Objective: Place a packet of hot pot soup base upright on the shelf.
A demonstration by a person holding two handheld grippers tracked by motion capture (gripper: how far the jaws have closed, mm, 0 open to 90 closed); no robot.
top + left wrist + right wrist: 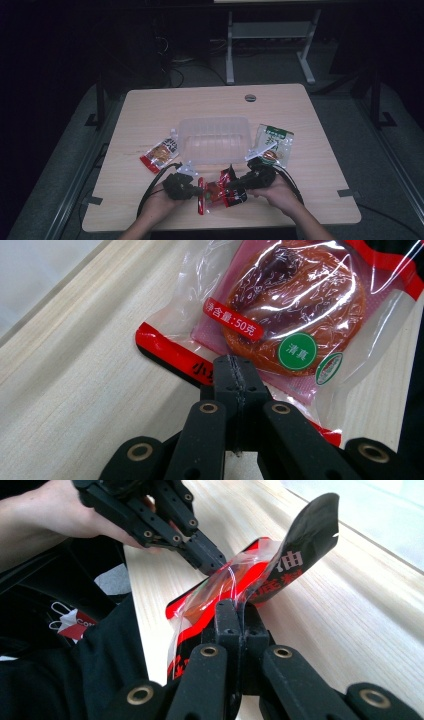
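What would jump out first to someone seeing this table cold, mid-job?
The red snack packet at the near edge, pinched from both sides: the left gripper is shut on one edge and the right gripper on the opposite one. Just behind it stands a clear plastic tub at the table's middle, with an orange-red packet lying to its left and a green-and-white packet to its right.
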